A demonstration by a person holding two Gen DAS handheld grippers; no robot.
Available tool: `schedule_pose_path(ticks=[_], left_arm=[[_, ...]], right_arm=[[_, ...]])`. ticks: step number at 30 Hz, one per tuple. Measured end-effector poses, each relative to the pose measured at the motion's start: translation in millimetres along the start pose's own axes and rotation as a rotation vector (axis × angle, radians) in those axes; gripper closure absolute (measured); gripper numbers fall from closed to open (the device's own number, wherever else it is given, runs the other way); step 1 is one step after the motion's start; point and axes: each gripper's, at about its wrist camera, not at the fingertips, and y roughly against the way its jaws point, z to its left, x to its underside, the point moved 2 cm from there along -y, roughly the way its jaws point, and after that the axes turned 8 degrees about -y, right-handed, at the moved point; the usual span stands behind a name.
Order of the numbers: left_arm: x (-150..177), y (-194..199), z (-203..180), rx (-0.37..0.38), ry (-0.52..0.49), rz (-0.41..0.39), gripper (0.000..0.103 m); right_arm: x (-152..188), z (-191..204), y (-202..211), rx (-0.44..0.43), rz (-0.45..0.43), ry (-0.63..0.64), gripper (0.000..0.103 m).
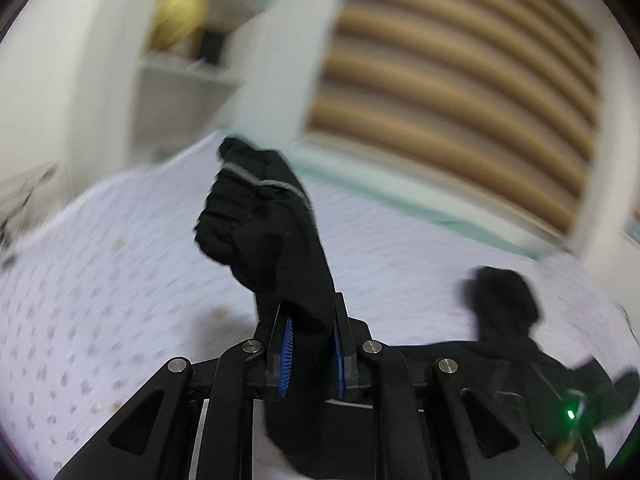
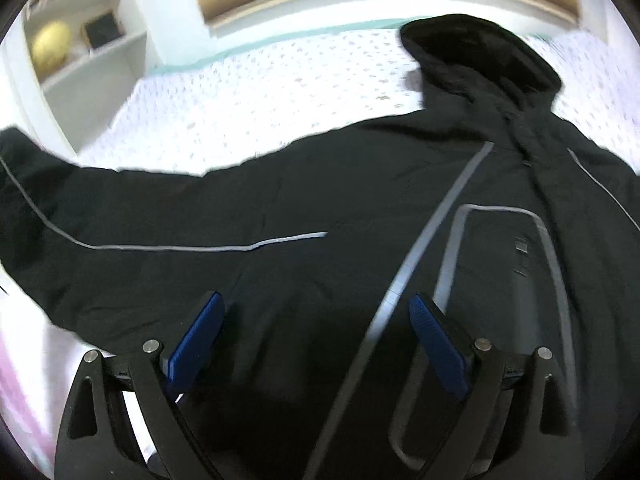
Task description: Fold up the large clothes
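Observation:
A black hooded jacket (image 2: 320,184) with thin grey piping lies spread on a white bed cover with small purple dots (image 2: 248,96), its hood (image 2: 476,52) toward the headboard. One sleeve (image 2: 60,208) stretches off to the left. My left gripper (image 1: 310,320) is shut on the bunched sleeve end (image 1: 256,208), which stands up above the fingers, lifted off the bed. The rest of the jacket (image 1: 504,312) shows dark at the right in the left wrist view. My right gripper (image 2: 316,312) hovers open over the jacket's body, blue pads (image 2: 198,340) wide apart, nothing between them.
A slatted wooden headboard (image 1: 452,64) with a white frame runs along the far side of the bed. White shelves (image 2: 80,56) at the left hold a yellow ball (image 2: 50,48) and a small dark frame (image 2: 102,30). A mint edge (image 2: 280,36) borders the bed cover.

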Motion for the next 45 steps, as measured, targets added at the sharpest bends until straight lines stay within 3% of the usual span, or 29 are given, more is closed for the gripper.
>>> schedule_pose_path(ticks=[4, 7, 11, 16, 18, 19, 20, 21, 24, 25, 26, 28, 32, 33, 35, 36, 37, 39, 41, 45], left_arm=[[-5.4, 5.8, -92.1, 0.152, -0.139, 0.000, 0.087], [18.1, -15.2, -161.0, 0.225, -0.226, 0.073, 0.086], [70.0, -70.2, -225.0, 0.328, -0.247, 0.259, 0.087], [154.3, -139.4, -290.1, 0.381, -0.349, 0.556, 0.084], [169.2, -141.2, -303.3, 0.364, -0.412, 0.572, 0.083], [168.6, -137.7, -304.3, 0.372, -0.423, 0.562, 0.076], [163.8, -131.9, -302.4, 0.410, -0.411, 0.559, 0.070], [155.5, -123.4, -298.5, 0.494, -0.350, 0.563, 0.061], [132.1, -96.8, -273.5, 0.713, -0.159, 0.523, 0.052], [124.0, -88.5, -266.0, 0.762, -0.113, 0.501, 0.043], [115.3, -79.3, -258.4, 0.787, -0.075, 0.467, 0.040], [100.7, -66.8, -246.0, 0.770, -0.044, 0.415, 0.039], [81.5, -47.3, -203.6, 0.642, -0.038, 0.353, 0.039], [79.5, -50.3, -198.7, 0.606, -0.037, 0.351, 0.039], [79.2, -46.7, -179.9, 0.547, -0.028, 0.362, 0.039], [76.9, -44.2, -166.4, 0.491, -0.025, 0.376, 0.039], [75.7, -49.6, -161.4, 0.445, -0.029, 0.384, 0.040], [73.8, -55.0, -152.1, 0.348, -0.047, 0.386, 0.040], [76.5, -60.7, -148.3, 0.300, -0.065, 0.398, 0.040], [83.4, -75.4, -169.0, 0.324, -0.093, 0.424, 0.040]], right_arm=[[-12.1, -35.1, 54.5, -0.008, -0.047, -0.063, 0.008], [-20.6, -57.6, 86.4, 0.038, -0.070, -0.028, 0.008], [-22.9, -82.5, 117.5, 0.119, -0.091, 0.028, 0.008], [-15.2, -108.2, 120.9, 0.170, -0.047, 0.057, 0.008], [-13.1, -114.4, 109.8, 0.168, -0.004, 0.048, 0.008], [-13.0, -117.0, 104.5, 0.162, 0.013, 0.043, 0.008], [-12.9, -119.6, 102.6, 0.157, 0.021, 0.038, 0.008], [-14.6, -121.6, 99.4, 0.146, 0.023, 0.029, 0.008], [-19.6, -124.4, 93.5, 0.089, 0.036, -0.011, 0.008], [-21.6, -125.0, 90.8, 0.060, 0.046, -0.035, 0.008], [-22.9, -125.3, 86.8, 0.046, 0.056, -0.053, 0.008], [-24.4, -123.0, 76.5, 0.031, 0.084, -0.087, 0.008], [-28.2, -114.4, 38.8, -0.052, 0.180, -0.222, 0.009], [-29.9, -113.6, 28.6, -0.049, 0.190, -0.255, 0.014], [-32.7, -111.0, 5.4, -0.020, 0.231, -0.288, 0.036], [-32.3, -107.7, -0.9, -0.032, 0.255, -0.289, 0.060], [-33.4, -104.0, -5.8, -0.039, 0.269, -0.279, 0.072], [-39.1, -98.1, 5.1, -0.007, 0.224, -0.228, 0.075], [-51.3, -95.2, 35.0, 0.009, 0.124, -0.154, 0.076], [-76.2, -113.9, 88.6, 0.054, -0.011, -0.067, 0.076]])
